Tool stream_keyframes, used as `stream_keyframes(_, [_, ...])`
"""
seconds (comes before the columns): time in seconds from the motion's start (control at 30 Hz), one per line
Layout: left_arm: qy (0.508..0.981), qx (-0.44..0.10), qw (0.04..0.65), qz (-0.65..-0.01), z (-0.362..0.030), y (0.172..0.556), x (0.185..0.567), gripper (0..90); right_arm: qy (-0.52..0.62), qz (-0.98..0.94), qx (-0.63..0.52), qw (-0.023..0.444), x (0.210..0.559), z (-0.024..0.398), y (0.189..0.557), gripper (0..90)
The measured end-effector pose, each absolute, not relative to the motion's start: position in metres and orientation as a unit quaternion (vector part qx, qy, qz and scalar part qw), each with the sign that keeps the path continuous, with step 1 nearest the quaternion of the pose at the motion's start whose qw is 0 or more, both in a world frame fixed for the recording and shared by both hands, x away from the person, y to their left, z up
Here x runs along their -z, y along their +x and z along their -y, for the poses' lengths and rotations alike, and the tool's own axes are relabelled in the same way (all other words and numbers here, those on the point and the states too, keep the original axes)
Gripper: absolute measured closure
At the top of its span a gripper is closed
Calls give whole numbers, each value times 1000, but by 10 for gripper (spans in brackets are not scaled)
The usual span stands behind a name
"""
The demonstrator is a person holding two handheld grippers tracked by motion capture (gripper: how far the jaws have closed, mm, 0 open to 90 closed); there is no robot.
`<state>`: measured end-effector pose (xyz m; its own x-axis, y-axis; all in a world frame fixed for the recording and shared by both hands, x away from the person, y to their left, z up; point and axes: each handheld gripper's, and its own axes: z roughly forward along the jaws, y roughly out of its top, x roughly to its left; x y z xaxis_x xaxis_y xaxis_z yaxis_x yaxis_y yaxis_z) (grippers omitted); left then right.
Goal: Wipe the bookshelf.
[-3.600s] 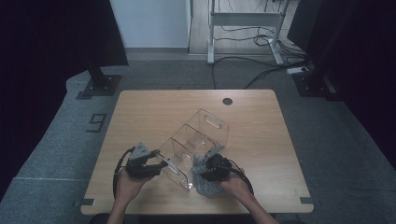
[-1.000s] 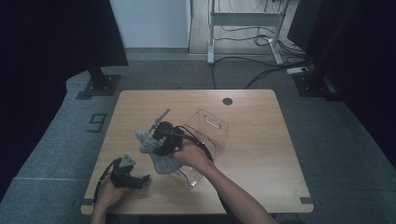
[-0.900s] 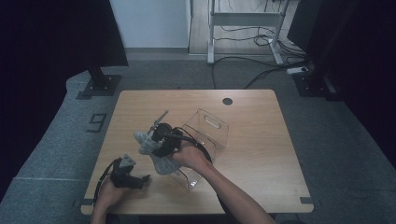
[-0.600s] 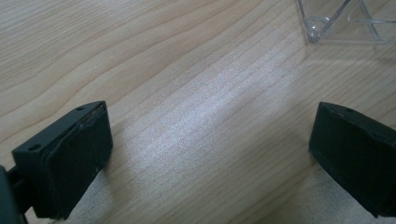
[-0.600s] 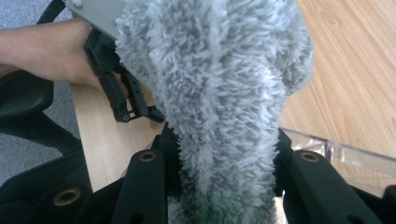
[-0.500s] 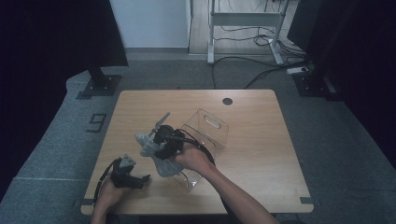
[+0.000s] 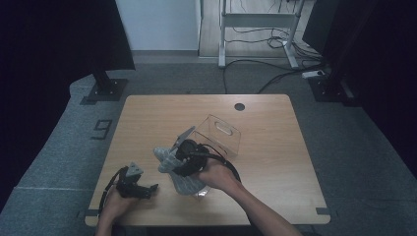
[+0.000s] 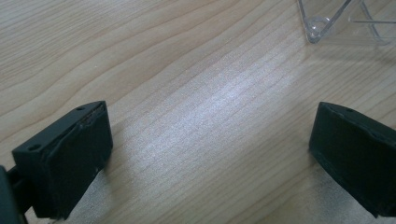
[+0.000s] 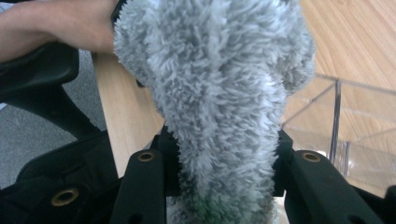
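The right gripper clamps a grey fluffy cloth between its jaws, held up over the table just beside the clear box — the left gripper rests near the front edge, jaws spread wide, holding nothing.

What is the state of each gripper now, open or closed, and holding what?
Left gripper: open, nothing between its jaws, over the bare table.
Right gripper: closed on the grey fluffy cloth, next to the clear plastic box.
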<state>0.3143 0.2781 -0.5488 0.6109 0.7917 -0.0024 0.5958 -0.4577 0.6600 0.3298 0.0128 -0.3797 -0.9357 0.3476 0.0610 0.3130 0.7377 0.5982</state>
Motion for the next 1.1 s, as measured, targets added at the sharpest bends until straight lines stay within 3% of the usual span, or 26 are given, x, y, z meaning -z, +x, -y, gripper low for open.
stream_keyframes(1.1, [839, -154, 316, -415, -278, 314, 549, 0, 183, -917, -352, 25, 413, 53, 286, 611])
